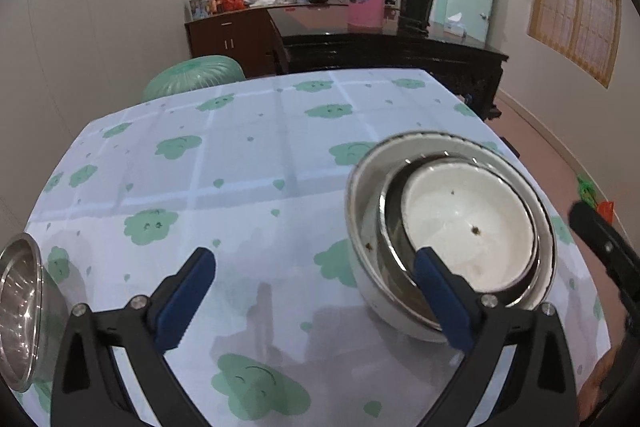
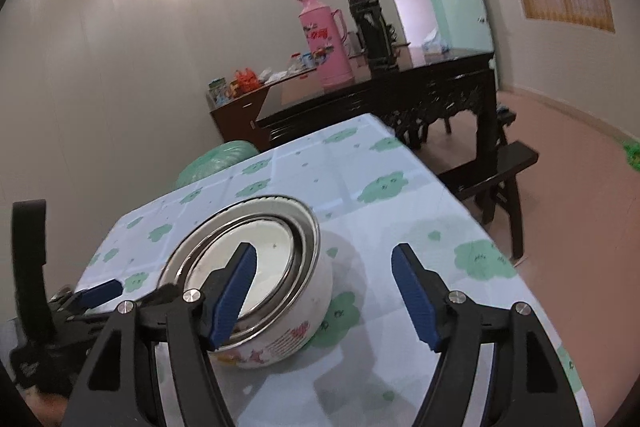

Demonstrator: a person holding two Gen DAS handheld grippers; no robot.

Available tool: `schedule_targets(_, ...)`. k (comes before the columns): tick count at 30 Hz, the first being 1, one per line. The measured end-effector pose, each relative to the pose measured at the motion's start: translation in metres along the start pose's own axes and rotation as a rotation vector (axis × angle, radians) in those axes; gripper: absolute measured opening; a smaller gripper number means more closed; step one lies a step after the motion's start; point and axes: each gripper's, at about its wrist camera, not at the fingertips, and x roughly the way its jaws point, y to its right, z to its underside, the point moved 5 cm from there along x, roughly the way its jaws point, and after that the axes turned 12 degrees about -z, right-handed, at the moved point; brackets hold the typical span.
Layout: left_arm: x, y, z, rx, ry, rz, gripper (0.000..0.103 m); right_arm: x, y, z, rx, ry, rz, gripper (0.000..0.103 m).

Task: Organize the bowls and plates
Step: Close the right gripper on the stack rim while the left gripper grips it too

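The left gripper (image 1: 316, 291) points steeply down at the surface (image 1: 248, 163), its blue pads (image 1: 186, 297) spread as wide as they go, with only tablecloth between them. Its right finger lies in front of the near rim of the nested bowls (image 1: 448, 223); the view does not settle whether it touches. The stack stands just ahead and to the right of this gripper: a white bowl (image 1: 468, 215) sits inside a steel bowl (image 1: 394, 247), which sits inside a large enamel bowl (image 1: 360, 195). The stack leans, its mouth tipped toward the camera. A second steel bowl (image 1: 22, 311) stands alone well to the left, at the near edge of the surface.

The right gripper (image 2: 324, 293) is tilted down more gently, its jaws parted and gripping nothing. Its left finger crosses in front of the stack's opening; its right finger hangs over bare cloth, clear of the enamel bowl's (image 2: 292, 331) painted side. The stack is thus ahead and left of this gripper, not between its pads. From here the left gripper (image 2: 72, 301) shows low at the left, just beside the stack's rim.

Farther off, beyond the far edge of the surface, stand a dark carved table (image 2: 436, 95) with a pink thermos (image 2: 326, 43) and a black jug (image 2: 370, 27), and a brown cabinet (image 1: 236, 39) with small clutter.
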Motion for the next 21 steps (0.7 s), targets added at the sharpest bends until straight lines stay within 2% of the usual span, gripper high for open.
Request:
schedule_targets(2,0.0,-0.007,-0.003,-0.027,0.0,0.003,0.101,-0.005,0.002,-0.003,0.025,0.016,-0.03,0.064)
schedule_targets(4,0.005,-0.014,-0.005,-0.052,-0.015,-0.009,0.099,-0.007,0.006,-0.006,0.044,0.022,-0.042,0.027)
schedule_targets(6,0.011,-0.017,-0.006,-0.06,-0.027,-0.02,0.098,-0.004,0.01,-0.006,0.061,0.005,-0.052,0.017)
schedule_targets(9,0.017,-0.017,-0.007,-0.077,-0.047,0.009,0.091,0.004,0.012,-0.001,0.078,-0.031,-0.062,0.015)
schedule_targets(12,0.017,-0.014,-0.01,-0.074,-0.054,0.028,0.079,0.004,0.01,-0.002,0.065,-0.027,-0.06,0.015)
schedule_targets(18,0.007,-0.009,-0.02,-0.072,-0.023,0.071,0.076,0.007,0.015,-0.003,0.079,-0.026,-0.046,0.015)
schedule_targets(21,0.003,-0.018,-0.029,-0.118,-0.022,0.101,0.075,0.008,0.017,-0.002,0.105,-0.031,-0.053,0.015)
